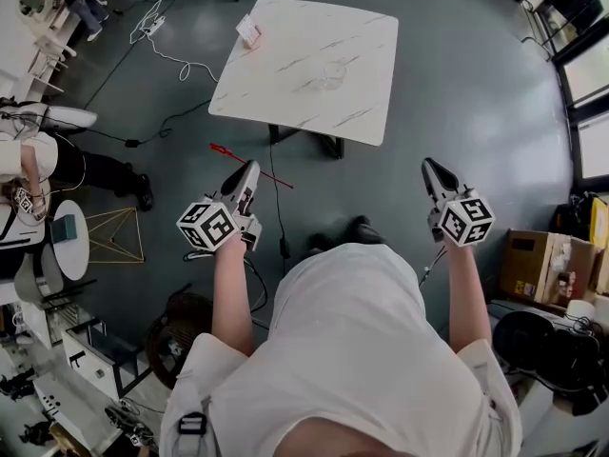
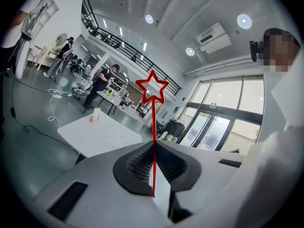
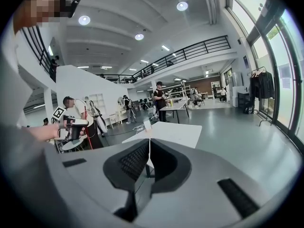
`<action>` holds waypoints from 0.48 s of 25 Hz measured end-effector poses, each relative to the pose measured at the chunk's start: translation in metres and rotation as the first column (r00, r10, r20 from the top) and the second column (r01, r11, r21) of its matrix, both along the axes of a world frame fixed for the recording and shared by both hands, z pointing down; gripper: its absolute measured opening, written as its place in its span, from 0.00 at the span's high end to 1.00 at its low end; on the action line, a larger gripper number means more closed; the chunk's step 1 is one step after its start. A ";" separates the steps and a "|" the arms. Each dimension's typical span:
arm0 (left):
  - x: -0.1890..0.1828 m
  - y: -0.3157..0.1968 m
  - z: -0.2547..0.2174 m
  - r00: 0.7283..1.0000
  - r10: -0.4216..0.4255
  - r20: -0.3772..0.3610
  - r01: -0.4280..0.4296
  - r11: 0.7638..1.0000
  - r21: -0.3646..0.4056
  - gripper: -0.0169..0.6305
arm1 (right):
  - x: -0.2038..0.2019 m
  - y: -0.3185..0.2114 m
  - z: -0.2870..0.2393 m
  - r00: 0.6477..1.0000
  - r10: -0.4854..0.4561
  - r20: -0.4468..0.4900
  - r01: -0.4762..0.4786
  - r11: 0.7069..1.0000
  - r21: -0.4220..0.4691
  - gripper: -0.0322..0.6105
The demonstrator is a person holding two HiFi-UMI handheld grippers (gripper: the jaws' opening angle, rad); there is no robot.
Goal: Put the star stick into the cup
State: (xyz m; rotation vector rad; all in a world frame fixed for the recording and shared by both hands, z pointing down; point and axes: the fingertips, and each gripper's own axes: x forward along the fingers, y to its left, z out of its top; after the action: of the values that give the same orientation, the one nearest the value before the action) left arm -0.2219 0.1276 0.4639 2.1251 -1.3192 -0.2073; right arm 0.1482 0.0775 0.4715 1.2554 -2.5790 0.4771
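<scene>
A thin red star stick (image 1: 228, 154) is pinched in my left gripper (image 1: 251, 169), which is shut on it out in front of me, over the floor. In the left gripper view the stick (image 2: 153, 122) rises straight out of the closed jaws of that gripper (image 2: 153, 144) to its outlined star (image 2: 152, 90). A clear cup (image 1: 333, 72) stands near the middle of the white marble table (image 1: 362, 55) ahead. My right gripper (image 1: 433, 170) hangs level with the left one, off to the right. Its jaws (image 3: 149, 139) are shut with nothing between them.
A small card box (image 1: 248, 29) sits at the table's far left corner. Cables (image 1: 176, 60) trail over the grey floor left of the table. A seated person (image 1: 29, 160) and a small round table (image 1: 71, 241) are at the left. A cardboard box (image 1: 533, 265) is at the right.
</scene>
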 end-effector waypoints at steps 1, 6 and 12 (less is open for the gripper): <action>0.000 -0.002 0.001 1.000 -0.002 -0.001 0.002 1.000 -0.003 0.95 | 0.000 -0.002 0.001 1.000 -0.001 -0.007 0.001 1.000 -0.005 0.91; 0.003 -0.021 0.004 1.000 -0.003 -0.003 0.003 1.000 -0.012 0.95 | 0.001 -0.018 0.004 1.000 -0.015 -0.018 0.014 1.000 -0.018 0.91; 0.005 -0.052 0.006 1.000 -0.029 -0.001 0.028 0.999 -0.027 0.95 | -0.001 -0.061 0.010 0.999 -0.041 -0.012 0.041 0.999 -0.036 0.91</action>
State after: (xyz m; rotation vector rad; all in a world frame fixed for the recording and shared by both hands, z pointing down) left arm -0.2172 0.0751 0.4696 2.0841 -1.3448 -0.2011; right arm 0.1469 0.0167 0.4810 1.1879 -2.5688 0.5029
